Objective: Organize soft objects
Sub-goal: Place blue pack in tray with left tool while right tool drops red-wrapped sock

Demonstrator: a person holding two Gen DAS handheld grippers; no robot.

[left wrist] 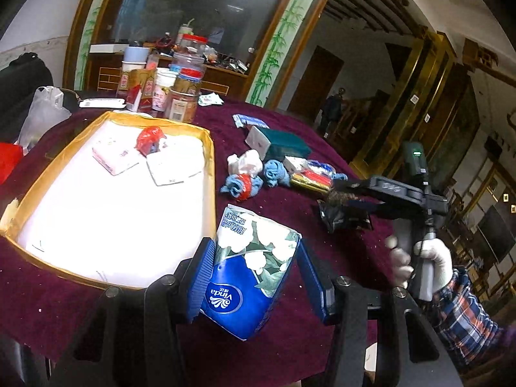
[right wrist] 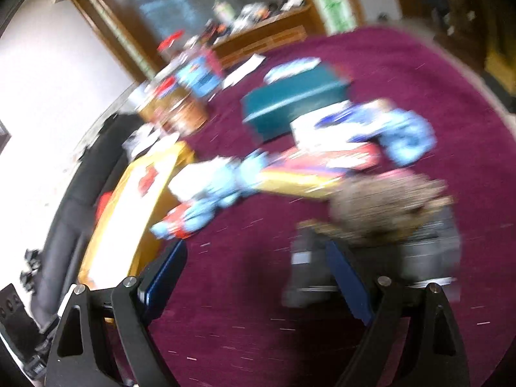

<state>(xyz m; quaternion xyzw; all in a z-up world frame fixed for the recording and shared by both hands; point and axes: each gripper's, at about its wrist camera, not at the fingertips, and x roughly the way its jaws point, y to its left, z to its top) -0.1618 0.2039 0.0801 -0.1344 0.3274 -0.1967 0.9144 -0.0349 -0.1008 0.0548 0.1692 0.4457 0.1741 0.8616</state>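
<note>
Left wrist view: the left gripper (left wrist: pixel 254 277) pinches a blue Vinda tissue pack (left wrist: pixel 250 271) between its two blue pads, the pack held above the maroon tablecloth (left wrist: pixel 322 248) just beside the near right corner of the gold-rimmed tray (left wrist: pixel 211 174). Inside the tray, toward its far edge, lie a pink tissue packet (left wrist: pixel 113 158), a white packet (left wrist: pixel 171 167) and a red crumpled bag (left wrist: pixel 150 138) that touches them. On the cloth to the right of the tray sits a loose cluster: a white crumpled wad (left wrist: pixel 245 163), blue socks (left wrist: pixel 245 185), a colourful striped packet (left wrist: pixel 311 175) and, farther back, a teal box (left wrist: pixel 285 146) with a white pack leaning on it. At the table's far edge stand jars and cartons (left wrist: pixel 171 87). The right gripper (left wrist: pixel 342 204) reaches in from the right, held by a white-gloved hand (left wrist: pixel 425 258), its tips over a brown fuzzy item (left wrist: pixel 342 197) on a dark packet (left wrist: pixel 342 219).

Right wrist view: heavily blurred. The right gripper (right wrist: pixel 258 277) has its blue fingers (right wrist: pixel 350 280) spread wide, nothing between them; the right finger lies against the dark packet (right wrist: pixel 416 258), with the brown fuzzy item (right wrist: pixel 383 206) on top. Beyond lie the striped packet (right wrist: pixel 316 167), blue socks (right wrist: pixel 206 200) and teal box (right wrist: pixel 290 103). The tray (right wrist: pixel 142 225) runs along the left edge of the cloth (right wrist: pixel 258 338).
</note>
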